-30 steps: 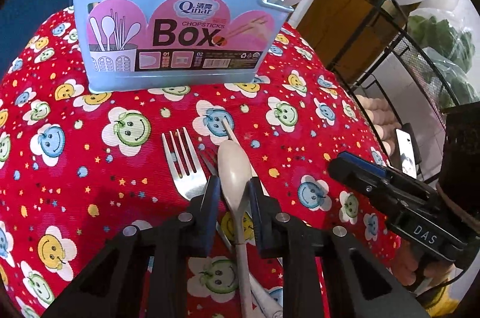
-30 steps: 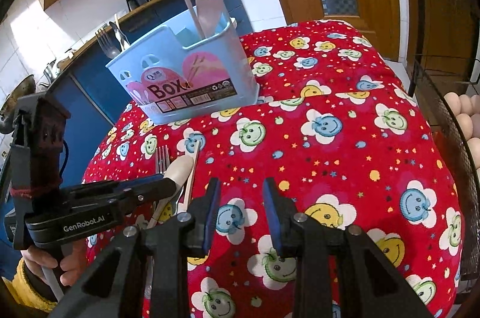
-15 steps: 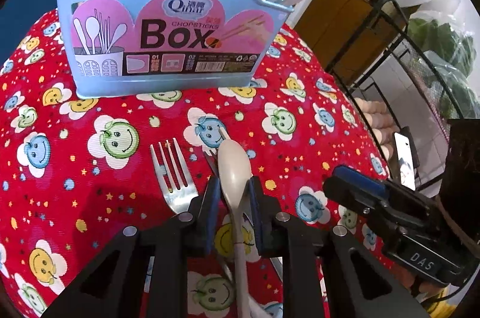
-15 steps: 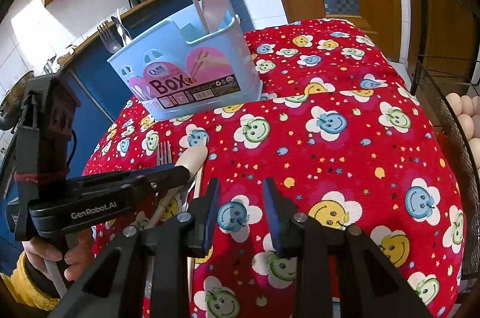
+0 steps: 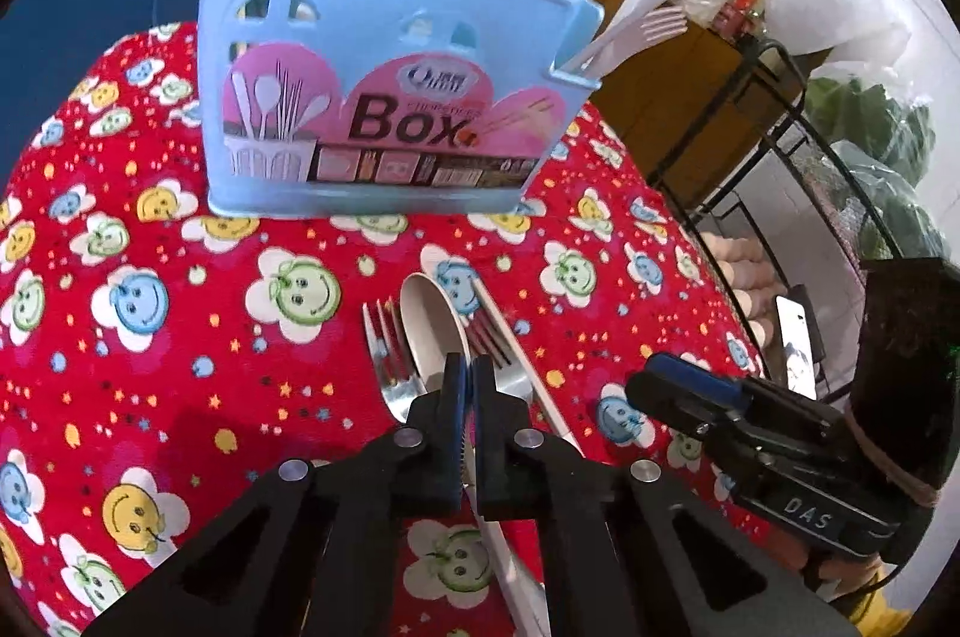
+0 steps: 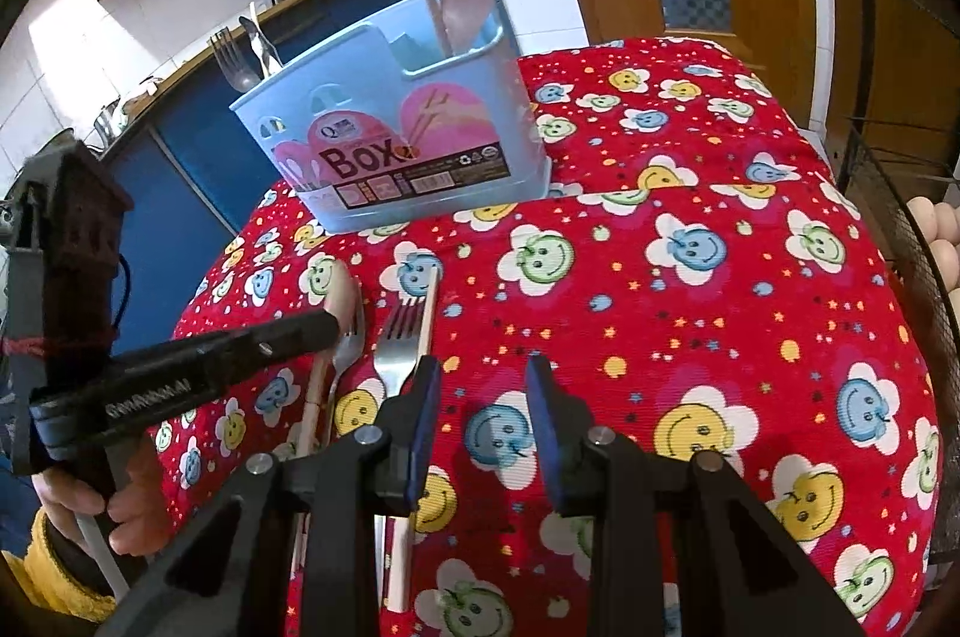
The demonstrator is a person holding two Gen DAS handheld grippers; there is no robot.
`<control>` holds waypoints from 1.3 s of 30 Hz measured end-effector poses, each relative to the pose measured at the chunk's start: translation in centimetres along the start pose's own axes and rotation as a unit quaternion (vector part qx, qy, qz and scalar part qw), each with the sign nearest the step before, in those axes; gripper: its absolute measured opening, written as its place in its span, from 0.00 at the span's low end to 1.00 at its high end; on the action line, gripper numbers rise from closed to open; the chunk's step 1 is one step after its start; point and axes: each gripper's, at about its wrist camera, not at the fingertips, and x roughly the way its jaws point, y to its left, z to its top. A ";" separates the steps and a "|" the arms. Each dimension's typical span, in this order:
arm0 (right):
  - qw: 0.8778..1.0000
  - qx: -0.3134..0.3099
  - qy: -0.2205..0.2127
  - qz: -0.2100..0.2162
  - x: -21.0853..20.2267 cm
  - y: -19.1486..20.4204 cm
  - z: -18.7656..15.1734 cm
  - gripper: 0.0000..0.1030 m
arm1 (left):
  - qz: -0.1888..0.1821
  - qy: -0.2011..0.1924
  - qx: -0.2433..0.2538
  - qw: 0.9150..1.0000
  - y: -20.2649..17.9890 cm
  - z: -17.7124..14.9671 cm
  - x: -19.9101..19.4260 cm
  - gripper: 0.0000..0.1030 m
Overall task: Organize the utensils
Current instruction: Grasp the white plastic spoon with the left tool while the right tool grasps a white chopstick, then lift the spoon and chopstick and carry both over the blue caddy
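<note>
Left tool (image 5: 467, 377) newly shut; beige spoon (image 5: 433, 322).

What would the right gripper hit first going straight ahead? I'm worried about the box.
Probably the red tablecloth, since the right gripper points downward; the blue box stands further back, left of its line.

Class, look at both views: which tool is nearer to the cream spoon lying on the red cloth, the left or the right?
Left. The left tool is shut on the spoon at its neck. The right tool stands open off to the side over the cloth, with a fork between it and the spoon.
</note>
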 end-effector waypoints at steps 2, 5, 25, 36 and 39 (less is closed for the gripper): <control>1.000 -0.002 0.001 -0.001 0.0 0.1 0.0 0.31 | 0.005 0.008 -0.003 1.000 0.2 -0.3 0.4 0.02; 1.000 -0.005 0.005 -0.001 0.1 0.2 -0.1 0.31 | 0.009 0.013 -0.011 1.000 0.3 -0.5 0.8 0.06; 0.995 -0.060 0.072 -0.018 2.9 2.7 -0.8 0.31 | 0.054 0.022 -0.002 0.998 1.5 -1.7 -0.5 0.11; 0.995 -0.046 0.082 -0.024 4.0 2.1 0.3 0.07 | 0.037 0.010 0.011 0.999 1.4 -2.3 -3.4 0.12; 0.997 -0.023 0.067 -0.015 3.3 1.4 0.3 0.07 | 0.052 0.009 0.010 0.999 1.2 -2.5 -3.7 0.12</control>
